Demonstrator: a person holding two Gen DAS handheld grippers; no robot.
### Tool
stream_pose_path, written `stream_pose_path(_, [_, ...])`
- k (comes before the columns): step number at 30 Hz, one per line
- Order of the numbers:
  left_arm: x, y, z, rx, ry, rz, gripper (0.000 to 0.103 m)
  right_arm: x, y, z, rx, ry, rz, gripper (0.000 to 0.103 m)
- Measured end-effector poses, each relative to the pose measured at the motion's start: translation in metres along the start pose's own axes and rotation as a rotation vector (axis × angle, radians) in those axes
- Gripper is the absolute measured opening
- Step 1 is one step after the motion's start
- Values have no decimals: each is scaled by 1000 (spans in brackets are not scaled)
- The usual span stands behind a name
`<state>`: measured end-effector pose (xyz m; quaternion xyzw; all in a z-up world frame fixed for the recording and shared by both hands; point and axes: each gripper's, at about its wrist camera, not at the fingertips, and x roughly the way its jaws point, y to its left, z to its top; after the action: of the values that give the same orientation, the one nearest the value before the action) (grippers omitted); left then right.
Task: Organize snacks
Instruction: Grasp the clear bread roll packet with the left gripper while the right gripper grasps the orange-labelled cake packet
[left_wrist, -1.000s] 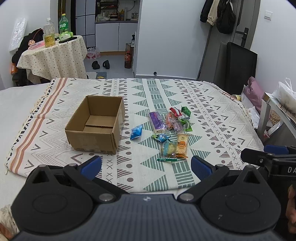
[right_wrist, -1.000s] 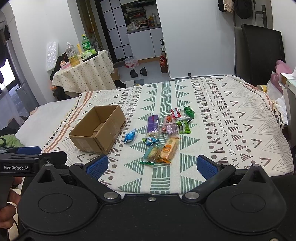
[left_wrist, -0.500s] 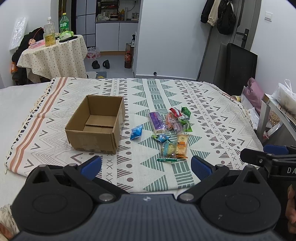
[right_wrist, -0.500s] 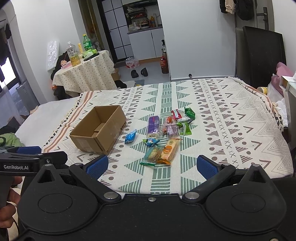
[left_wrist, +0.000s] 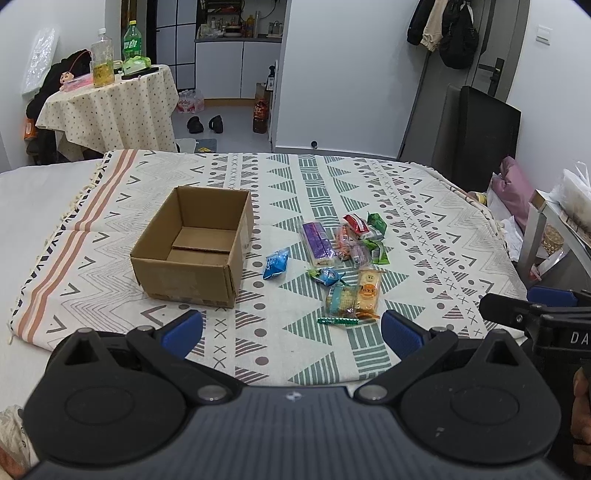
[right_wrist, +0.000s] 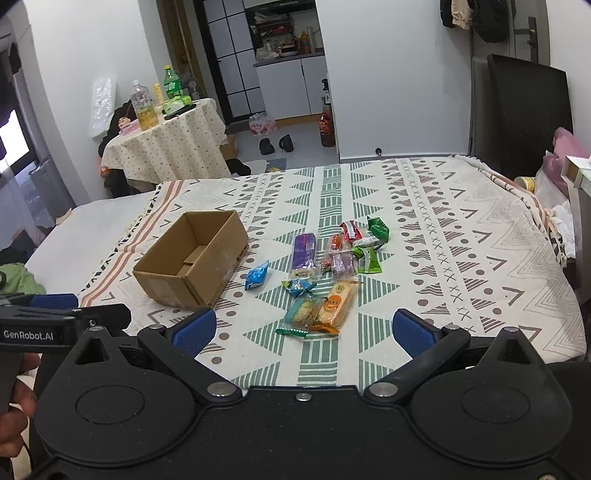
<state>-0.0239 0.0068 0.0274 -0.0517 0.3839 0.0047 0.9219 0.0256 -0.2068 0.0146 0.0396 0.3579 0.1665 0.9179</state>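
Both tongs, the left gripper (left_wrist: 291, 330) and right gripper (right_wrist: 303, 328), hang spread wide and hold nothing, at the near edge of the bed.

The patterned blanket (left_wrist: 424, 229) covers the bed; on it an empty cardboard box (left_wrist: 194, 245) sits left of the scattered snacks (left_wrist: 343, 254), with a blue packet (left_wrist: 275, 263) lying between the two.
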Motion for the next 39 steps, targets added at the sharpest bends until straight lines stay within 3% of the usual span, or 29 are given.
stream_pose_path(15, [41, -3, 22, -20, 10, 25, 102, 38, -16, 15, 27, 48, 9, 103])
stream_pose_path(39, [163, -30, 34, -35, 194, -28, 101, 141, -77, 20, 180, 197, 24, 103])
